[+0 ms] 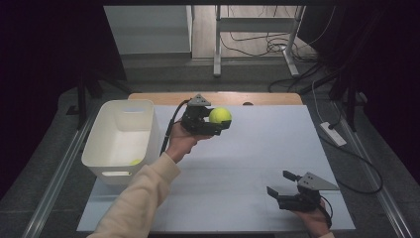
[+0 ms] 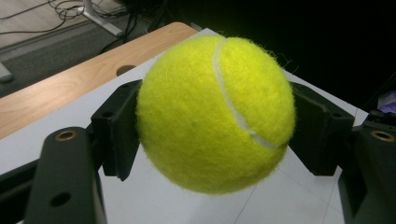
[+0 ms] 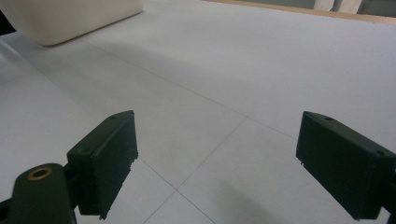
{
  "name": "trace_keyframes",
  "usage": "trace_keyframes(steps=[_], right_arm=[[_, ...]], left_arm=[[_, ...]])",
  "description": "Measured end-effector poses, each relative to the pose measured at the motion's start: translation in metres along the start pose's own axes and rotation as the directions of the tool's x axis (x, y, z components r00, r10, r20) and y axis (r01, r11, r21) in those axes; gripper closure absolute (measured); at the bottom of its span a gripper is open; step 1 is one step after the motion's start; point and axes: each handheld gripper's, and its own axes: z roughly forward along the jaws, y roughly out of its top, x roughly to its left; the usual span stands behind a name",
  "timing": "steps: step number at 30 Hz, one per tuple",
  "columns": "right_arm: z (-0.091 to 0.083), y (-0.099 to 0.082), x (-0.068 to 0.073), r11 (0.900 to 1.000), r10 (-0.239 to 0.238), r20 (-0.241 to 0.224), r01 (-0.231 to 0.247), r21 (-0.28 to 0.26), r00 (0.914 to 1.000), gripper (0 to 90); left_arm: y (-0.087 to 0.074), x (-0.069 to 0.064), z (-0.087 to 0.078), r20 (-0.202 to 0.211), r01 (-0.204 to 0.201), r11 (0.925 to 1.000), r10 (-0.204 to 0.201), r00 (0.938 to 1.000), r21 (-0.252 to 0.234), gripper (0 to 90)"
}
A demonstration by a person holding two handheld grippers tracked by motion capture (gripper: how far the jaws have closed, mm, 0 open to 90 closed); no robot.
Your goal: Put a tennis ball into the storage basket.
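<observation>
The tennis ball, fuzzy yellow felt with a curved white seam, is clamped at its widest girth between the flat black pads of the left claw, held clear above the pale bench, right of the white plastic bin, probably its destination. The right claw rests low, jaws apart, holding nothing.

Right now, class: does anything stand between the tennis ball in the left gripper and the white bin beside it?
Nothing visible does. The left gripper holds the tennis ball above the table, to the right of the white bin. The bin's top is open, and the space between ball and bin looks free.
</observation>
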Motion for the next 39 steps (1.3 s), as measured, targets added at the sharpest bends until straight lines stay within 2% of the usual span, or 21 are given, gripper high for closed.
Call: trace_keyframes(steps=[18, 33, 39], right_arm=[[0.000, 0.000, 0.000, 1.0000, -0.001, 0.003, 0.001, 0.001, 1.0000, 13.0], [-0.001, 0.001, 0.000, 0.9999, -0.006, 0.008, 0.006, -0.014, 0.9999, 13.1], [0.000, 0.001, 0.001, 0.9999, -0.005, 0.008, 0.005, -0.013, 1.0000, 13.1]], left_arm=[[-0.001, 0.001, -0.020, -0.026, -0.012, 0.9998, 0.011, 0.9996, -0.018, 27.1], [-0.002, 0.007, -0.049, -0.053, -0.009, 0.9989, 0.006, 0.9986, -0.046, 27.1], [-0.003, 0.007, -0.055, -0.063, -0.016, 0.9987, 0.013, 0.9979, -0.049, 27.1]])
